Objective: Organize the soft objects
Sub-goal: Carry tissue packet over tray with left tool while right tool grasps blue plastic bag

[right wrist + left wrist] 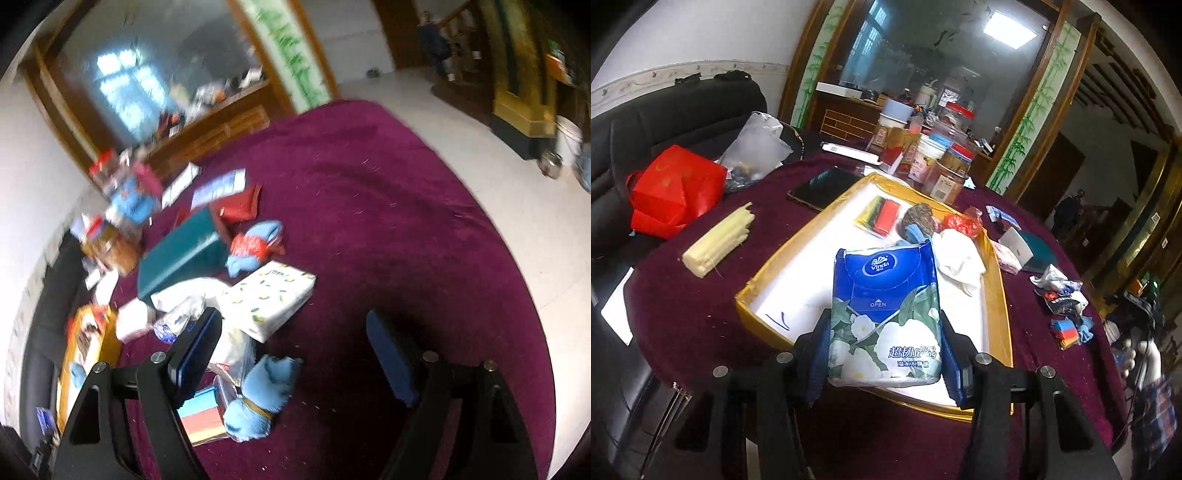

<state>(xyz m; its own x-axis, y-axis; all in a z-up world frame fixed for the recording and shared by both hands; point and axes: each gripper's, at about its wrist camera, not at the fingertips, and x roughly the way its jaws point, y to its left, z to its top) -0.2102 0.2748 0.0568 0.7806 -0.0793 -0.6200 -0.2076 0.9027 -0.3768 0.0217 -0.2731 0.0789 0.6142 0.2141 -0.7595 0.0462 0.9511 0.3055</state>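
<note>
My left gripper [884, 345] is shut on a blue Vinda tissue pack [884, 314] and holds it over the near end of a gold-rimmed white tray [995, 295]. In the tray's far end lie a coloured sponge pack [879, 216], a steel scourer [918, 219], a red bag [962, 223] and a white cloth [960, 260]. My right gripper [295, 354] is open and empty above the maroon tablecloth [369, 221]. Near its left finger lie a blue cloth bundle [264, 393], a coloured sponge pack [201, 419] and a white patterned tissue pack [269, 299].
A phone [822, 188], a pale candle bundle [718, 242] and a red gift bag [674, 190] lie left of the tray. Jars and boxes [934, 155] stand behind it. A teal box [181, 251] and another blue cloth [255, 245] lie further off. The right wrist view is blurred.
</note>
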